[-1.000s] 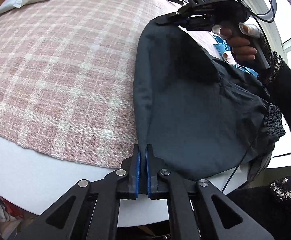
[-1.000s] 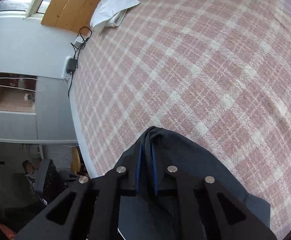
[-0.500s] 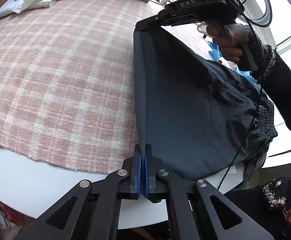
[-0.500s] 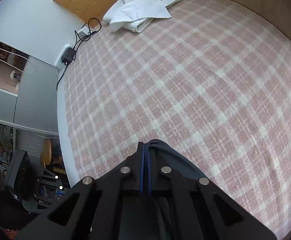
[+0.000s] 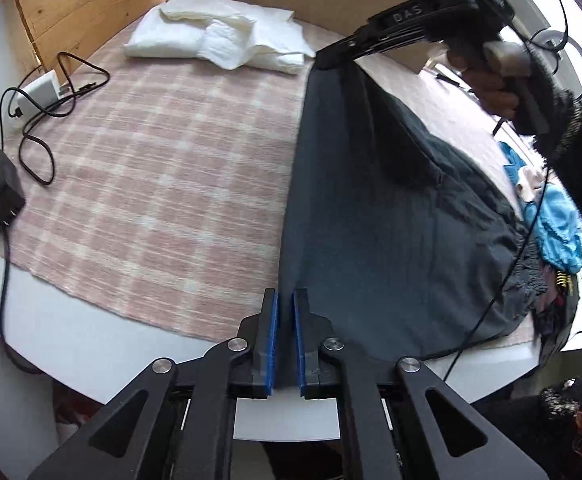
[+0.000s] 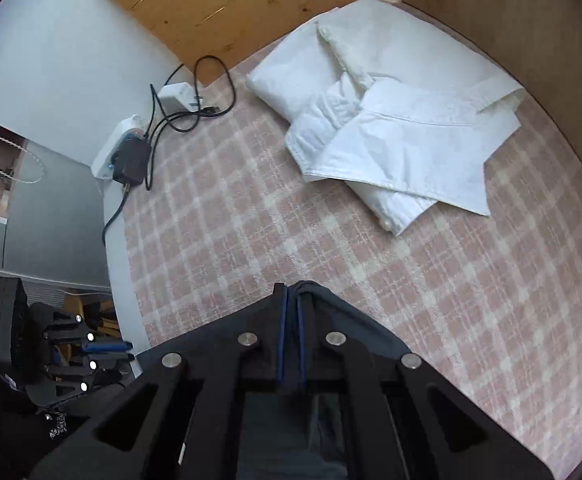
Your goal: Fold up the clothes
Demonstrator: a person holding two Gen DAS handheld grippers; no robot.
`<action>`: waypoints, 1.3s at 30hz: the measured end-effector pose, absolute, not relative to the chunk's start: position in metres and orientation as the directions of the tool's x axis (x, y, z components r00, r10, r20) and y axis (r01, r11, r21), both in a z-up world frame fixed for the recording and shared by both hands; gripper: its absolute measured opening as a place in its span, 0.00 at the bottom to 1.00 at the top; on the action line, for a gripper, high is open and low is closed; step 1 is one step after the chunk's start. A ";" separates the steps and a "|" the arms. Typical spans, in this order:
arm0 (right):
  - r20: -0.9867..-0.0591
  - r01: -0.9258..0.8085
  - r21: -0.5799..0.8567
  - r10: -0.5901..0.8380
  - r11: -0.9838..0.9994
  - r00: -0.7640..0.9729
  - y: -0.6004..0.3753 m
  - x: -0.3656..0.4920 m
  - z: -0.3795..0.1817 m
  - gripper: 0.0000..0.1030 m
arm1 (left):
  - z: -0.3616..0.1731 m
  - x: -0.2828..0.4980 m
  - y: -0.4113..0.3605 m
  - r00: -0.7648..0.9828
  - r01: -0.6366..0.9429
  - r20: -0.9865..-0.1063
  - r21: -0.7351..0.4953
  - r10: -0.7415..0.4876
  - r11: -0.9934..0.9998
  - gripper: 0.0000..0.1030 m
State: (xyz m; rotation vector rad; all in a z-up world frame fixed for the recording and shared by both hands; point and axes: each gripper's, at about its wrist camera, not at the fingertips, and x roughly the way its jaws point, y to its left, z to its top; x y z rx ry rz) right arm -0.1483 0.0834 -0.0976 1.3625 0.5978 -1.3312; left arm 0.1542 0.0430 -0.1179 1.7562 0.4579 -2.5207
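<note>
At my 9 o'clock the charger and cables have come into the left wrist view; a second ago they were out of frame, so both cameras have tipped up toward the headboard. My left tongs pinch the near corner of the dark garment, though the blue pads now sit a little wider apart than before, with cloth between them. The garment's left edge runs taut toward 12 o'clock over the plaid bed cover to my right tongs, which have risen and grip the far corner. I judge the edge is being stretched straight for a fold. At 3 o'clock the gathered waistband bunches off the bed's edge, partly hidden by my sleeve; the blue cloth there is cut off.
</note>
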 end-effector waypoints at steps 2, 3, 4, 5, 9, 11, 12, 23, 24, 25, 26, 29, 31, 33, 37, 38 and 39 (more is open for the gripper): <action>-0.915 0.899 0.295 -0.368 -0.324 0.167 0.121 -0.164 -0.062 0.13 | -0.108 0.150 0.044 -0.376 0.165 -0.917 -0.210 0.136 -0.964 0.05; -0.912 0.888 0.274 -0.392 -0.370 0.119 0.142 -0.176 -0.044 0.27 | -0.102 0.148 0.046 -0.388 0.146 -0.911 -0.212 0.141 -0.966 0.05; -0.910 0.872 0.252 -0.408 -0.420 0.067 0.175 -0.178 -0.033 0.35 | -0.097 0.146 0.048 -0.400 0.128 -0.905 -0.213 0.146 -0.969 0.05; -0.907 0.852 0.232 -0.421 -0.469 0.015 0.208 -0.179 -0.022 0.40 | -0.091 0.144 0.050 -0.412 0.109 -0.898 -0.214 0.152 -0.971 0.05; -0.877 0.736 0.208 -0.455 -0.645 -0.151 0.348 -0.169 -0.005 0.40 | -0.074 0.125 0.086 -0.443 -0.016 -0.866 -0.248 0.230 -0.969 0.12; -0.880 0.634 0.234 -0.438 -0.737 -0.184 0.415 -0.151 -0.029 0.40 | -0.076 0.108 0.132 -0.429 -0.113 -0.849 -0.289 0.309 -0.951 0.13; -0.884 0.587 0.259 -0.434 -0.767 -0.177 0.442 -0.143 -0.045 0.40 | -0.079 0.099 0.159 -0.412 -0.158 -0.842 -0.310 0.348 -0.938 0.13; -0.883 0.579 0.335 -0.462 -0.743 -0.081 0.495 -0.127 -0.129 0.40 | -0.081 0.099 0.393 -0.239 -0.500 -0.810 -0.371 0.536 -0.782 0.18; -0.889 0.607 0.329 -0.454 -0.724 -0.059 0.487 -0.128 -0.134 0.40 | -0.086 0.099 0.397 -0.242 -0.486 -0.815 -0.368 0.527 -0.793 0.18; -0.895 0.633 0.323 -0.445 -0.703 -0.037 0.480 -0.129 -0.138 0.40 | -0.090 0.098 0.401 -0.245 -0.466 -0.819 -0.369 0.518 -0.804 0.18; -0.906 0.653 0.308 -0.422 -0.692 -0.020 0.474 -0.129 -0.144 0.40 | -0.096 0.097 0.404 -0.253 -0.450 -0.825 -0.363 0.506 -0.816 0.18; -0.926 0.688 0.273 -0.377 -0.673 -0.001 0.466 -0.130 -0.155 0.34 | -0.111 0.093 0.407 -0.271 -0.398 -0.843 -0.341 0.464 -0.852 0.14; -0.922 0.700 0.278 -0.388 -0.657 0.002 0.466 -0.131 -0.155 0.23 | -0.119 0.091 0.405 -0.271 -0.360 -0.844 -0.358 0.464 -0.862 0.11; -0.917 0.713 0.283 -0.399 -0.642 0.005 0.466 -0.132 -0.156 0.13 | -0.120 0.092 0.404 -0.274 -0.340 -0.835 -0.381 0.478 -0.860 0.09; -0.903 0.739 0.290 -0.431 -0.608 -0.001 0.467 -0.129 -0.137 0.07 | -0.108 0.094 0.402 -0.293 -0.327 -0.807 -0.420 0.513 -0.847 0.06; -0.907 0.744 0.271 -0.420 -0.611 -0.015 0.467 -0.129 -0.133 0.07 | -0.104 0.093 0.402 -0.294 -0.328 -0.796 -0.436 0.529 -0.838 0.00; -0.912 0.748 0.252 -0.410 -0.614 -0.029 0.467 -0.129 -0.128 0.07 | -0.099 0.093 0.404 -0.293 -0.335 -0.782 -0.456 0.551 -0.825 0.00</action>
